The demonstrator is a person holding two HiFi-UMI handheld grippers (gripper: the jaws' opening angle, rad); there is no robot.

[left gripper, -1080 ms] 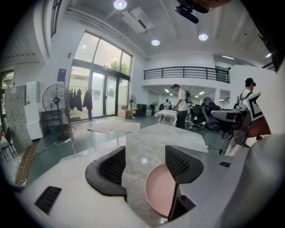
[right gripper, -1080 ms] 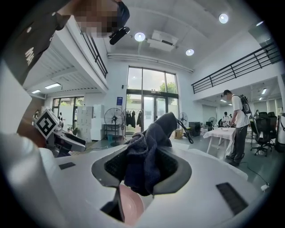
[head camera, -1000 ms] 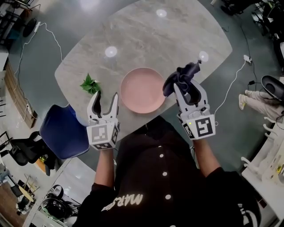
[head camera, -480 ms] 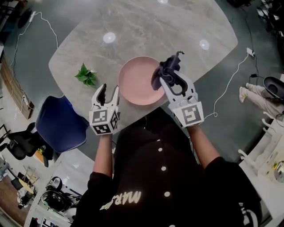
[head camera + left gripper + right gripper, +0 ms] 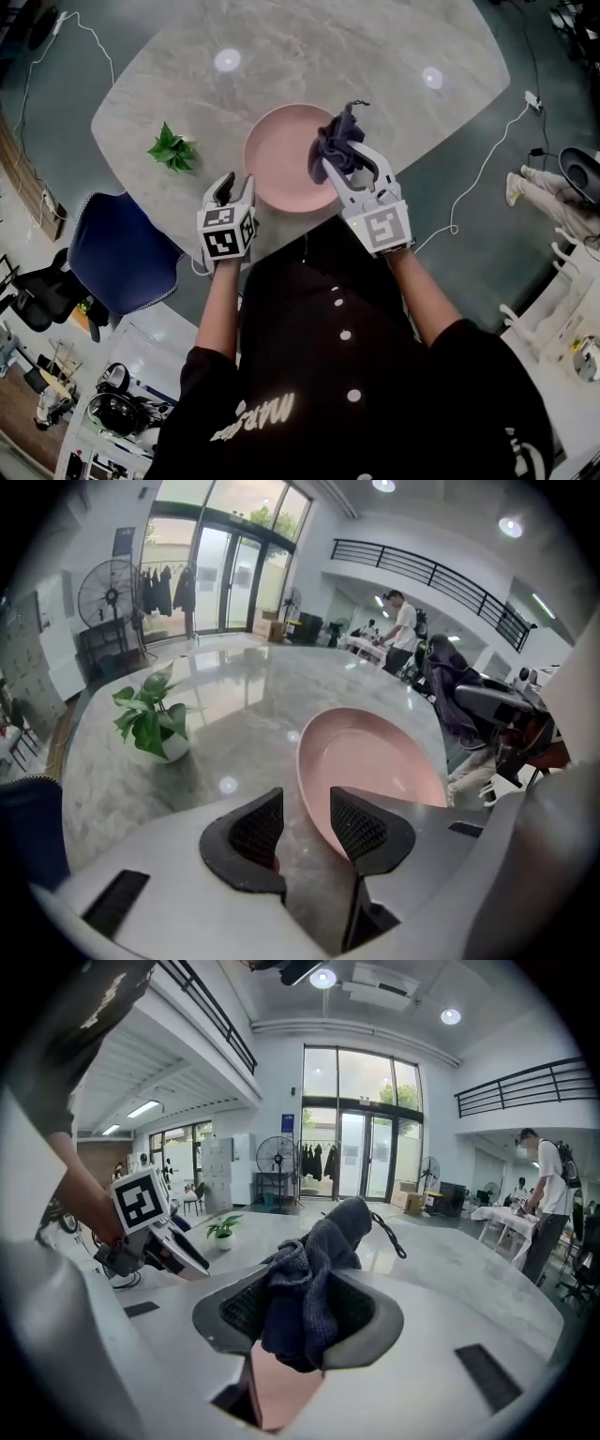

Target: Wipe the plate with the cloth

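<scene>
A pink plate point(image 5: 281, 155) lies near the front edge of the grey marble table point(image 5: 328, 56). My right gripper point(image 5: 345, 161) is shut on a bunched dark blue cloth point(image 5: 337, 139), which hangs over the plate's right part. In the right gripper view the cloth point(image 5: 305, 1288) fills the jaws, with pink plate point(image 5: 281, 1387) below them. My left gripper point(image 5: 236, 186) sits at the plate's near-left rim. In the left gripper view its jaws point(image 5: 305, 822) are closing with the rim of the plate point(image 5: 370, 757) between them, and the pads do not press on it.
A small potted plant point(image 5: 172, 148) stands on the table left of the plate. A blue chair point(image 5: 117, 253) sits at the table's front left corner. A white cable point(image 5: 478, 187) trails across the floor on the right. People stand in the far background of both gripper views.
Both grippers have come down toward the plate. The cloth moved from right of the plate to over its right part. The left jaws have narrowed at the near-left rim.
</scene>
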